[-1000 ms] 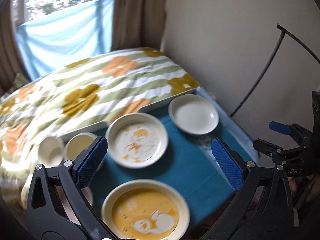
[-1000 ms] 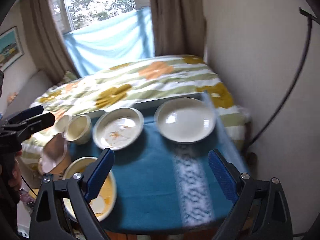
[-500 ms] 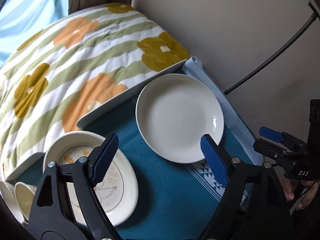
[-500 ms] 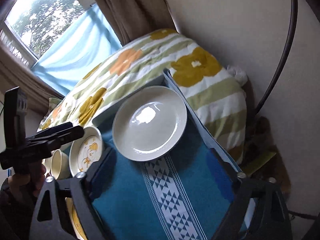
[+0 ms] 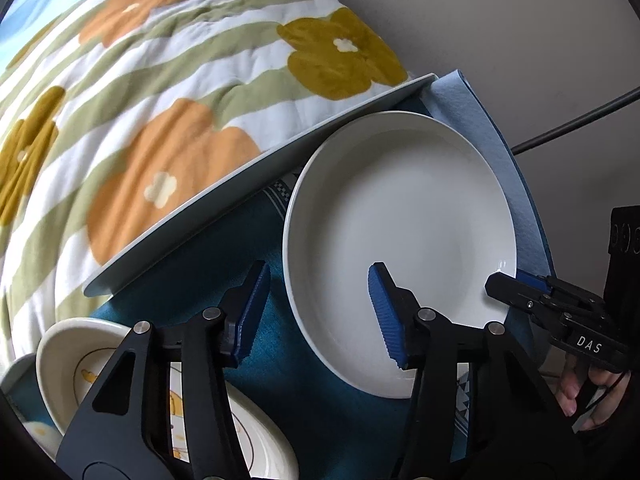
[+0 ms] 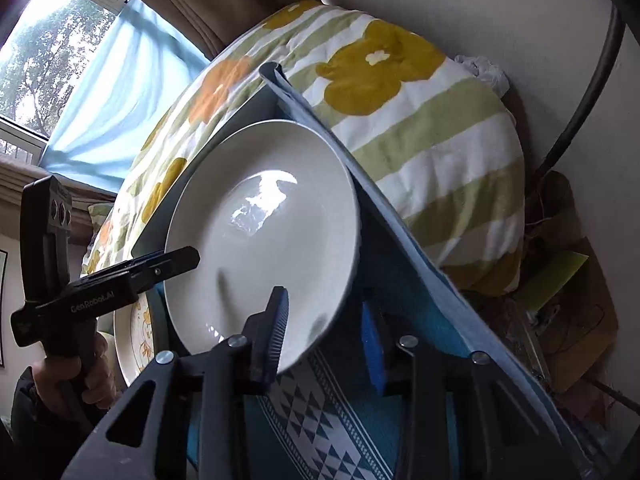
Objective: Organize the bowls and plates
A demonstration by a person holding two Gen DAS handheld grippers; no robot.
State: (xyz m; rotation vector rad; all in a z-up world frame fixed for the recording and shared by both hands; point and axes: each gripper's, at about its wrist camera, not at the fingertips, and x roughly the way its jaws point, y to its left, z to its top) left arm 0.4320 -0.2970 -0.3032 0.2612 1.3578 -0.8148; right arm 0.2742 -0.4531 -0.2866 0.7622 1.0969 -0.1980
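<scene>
Step in hand: taking hold of the plain white round ceramic plate (image 5: pixel 400 232) from both sides, ahead of a lift. It sits at the far right corner of the worktop, on the teal woven cloth (image 5: pixel 332 412), just beside the floral striped quilt (image 5: pixel 180 92) on the bed.

Left gripper (image 5: pixel 316 312): jaws have just been closing and now stand part open, astride the plate's near-left rim. One blue pad hangs over the plate's inner face, the other over the cloth outside it. No contact that I can see; nothing held.

Right gripper (image 6: pixel 324 336): jaws have also just been closing, gap now narrow. The plate's near-right rim runs between the pads. The left wrist view shows my tips right at the rim's edge. Whether the pads already press on it I cannot tell; the rim there is blurred.

Orientation: the plate lies flat, open face up. Being round, it has no long axis and points no particular way, so either rim grip is as good as another.

Neighbour: a cream plate with an orange cartoon print (image 5: pixel 100 364) lies near-left, apart from the white one.

Next move, as I judge it: seat both rims deep between the pads, close evenly, then lift level. An uneven pinch on the glazed ceramic could let it slip or tilt.
</scene>
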